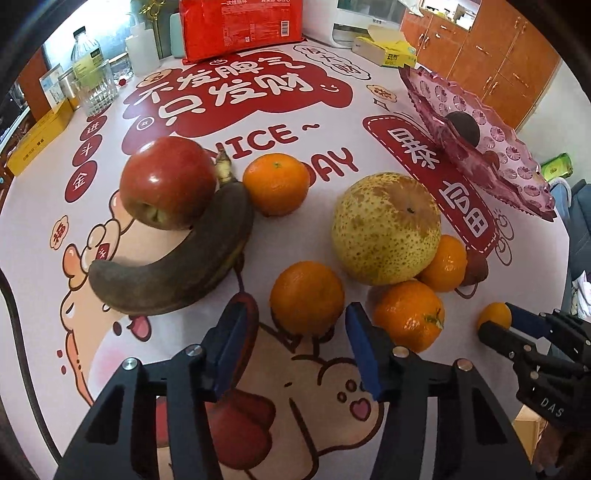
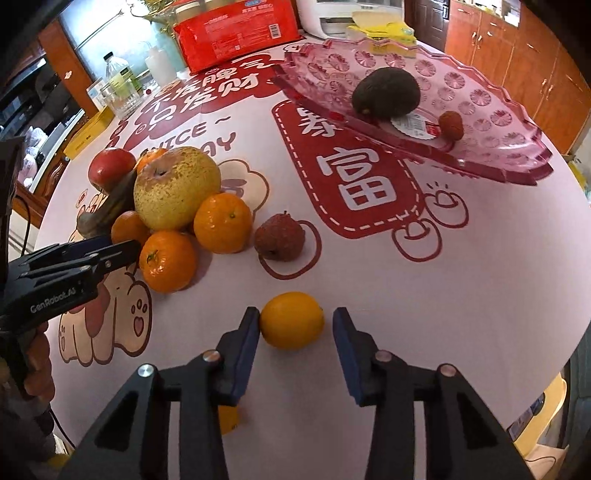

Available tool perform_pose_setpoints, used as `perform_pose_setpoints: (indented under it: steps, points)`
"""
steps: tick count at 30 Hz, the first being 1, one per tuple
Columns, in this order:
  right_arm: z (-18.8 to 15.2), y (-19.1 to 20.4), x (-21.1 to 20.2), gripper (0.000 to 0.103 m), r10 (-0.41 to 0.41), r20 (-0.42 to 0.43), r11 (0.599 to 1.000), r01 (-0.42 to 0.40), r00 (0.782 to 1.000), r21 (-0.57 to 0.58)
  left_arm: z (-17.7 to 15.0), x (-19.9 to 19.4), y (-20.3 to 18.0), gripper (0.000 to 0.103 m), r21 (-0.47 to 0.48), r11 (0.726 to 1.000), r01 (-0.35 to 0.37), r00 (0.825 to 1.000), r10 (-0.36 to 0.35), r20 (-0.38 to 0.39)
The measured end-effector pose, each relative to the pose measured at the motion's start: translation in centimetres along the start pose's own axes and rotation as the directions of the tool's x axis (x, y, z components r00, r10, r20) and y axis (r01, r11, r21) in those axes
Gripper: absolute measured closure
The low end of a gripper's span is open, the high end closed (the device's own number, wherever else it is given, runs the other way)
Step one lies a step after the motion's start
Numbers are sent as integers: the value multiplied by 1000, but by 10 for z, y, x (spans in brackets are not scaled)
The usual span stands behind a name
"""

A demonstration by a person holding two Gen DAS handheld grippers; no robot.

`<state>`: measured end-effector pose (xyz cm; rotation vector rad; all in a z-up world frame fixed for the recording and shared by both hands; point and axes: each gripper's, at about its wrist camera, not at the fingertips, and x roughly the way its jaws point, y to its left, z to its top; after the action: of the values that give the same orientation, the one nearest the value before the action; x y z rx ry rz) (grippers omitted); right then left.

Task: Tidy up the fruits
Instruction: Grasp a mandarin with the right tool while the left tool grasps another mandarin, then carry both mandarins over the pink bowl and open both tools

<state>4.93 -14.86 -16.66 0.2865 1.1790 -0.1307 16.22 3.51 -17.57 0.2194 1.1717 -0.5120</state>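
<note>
Both tongs are down at the near edge of the tabletop (image 1: 369, 122), each straddling one fruit, so the step in hand looks like a double pick-up for the pink tray (image 2: 517, 122) at the far right corner.

The left tongs (image 1: 295, 332) bracket an orange (image 1: 306, 295); blue pads sit either side of it with gaps showing, so they read as released, not yet gripping. The right tongs (image 2: 291, 325) bracket a small yellow citrus (image 2: 291, 319): the left pad touches or nearly touches its skin, the right pad stands clear, so that fruit is not clamped either.

Next, I judge, each pair must finish closing squarely on its fruit, lift, and carry it to the tray, which already holds a dark avocado (image 2: 386, 92) and a lychee (image 2: 451, 124). The left orange sits just beside another orange (image 1: 408, 314) and near the pear (image 1: 384, 229), so that jaw needs care not to nudge them.

Left on the tabletop: an apple (image 1: 168, 182), a blackened banana (image 1: 177, 273), more oranges and a second lychee (image 2: 279, 236).

Readable writing: "NICE" and "DAY" plus large Chinese characters on the tablecloth; "GenRobot.AI" on the left tool in the right view; "DAS" on the right tool in the left view. The red packet (image 1: 242, 26) has print too small to read.
</note>
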Motion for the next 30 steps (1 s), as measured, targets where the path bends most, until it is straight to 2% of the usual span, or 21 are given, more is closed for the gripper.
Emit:
perform_pose_setpoints:
  steps: [1, 3, 4, 5, 15, 21, 30]
  points:
    - [0, 1, 1, 66, 1, -2, 1000, -1, 1000, -5, 1, 2, -1, 51, -1, 1000, -1, 1000, 1, -4]
    - [-1, 3, 2, 68, 0, -5, 1000, 0, 1000, -17, 3, 5, -2, 57, -6, 1000, 4, 1000, -5, -11]
    - [-1, 3, 2, 68, -3, -3, 1000, 3, 1000, -24, 4, 6, -2, 63, -8, 1000, 6, 1000, -7, -15]
    - [-1, 4, 2, 68, -5, -1, 1000, 5, 1000, -29, 4, 7, -3, 64, -6, 1000, 4, 1000, -4, -10]
    - [-1, 7, 2, 69, -13, 5, 998, 13, 1000, -56, 0, -1, -3, 67, -21, 999, -25, 1000, 25, -9]
    - [2, 6, -7, 69, -4, 0, 998, 4, 1000, -67, -6, -44, -16, 67, 24, 999, -46, 998, 45, 45]
    - [23, -4, -80, 69, 19, 146, 990, 2, 989, -141, 13, -111, -72, 67, 95, 995, -18, 989, 4, 149]
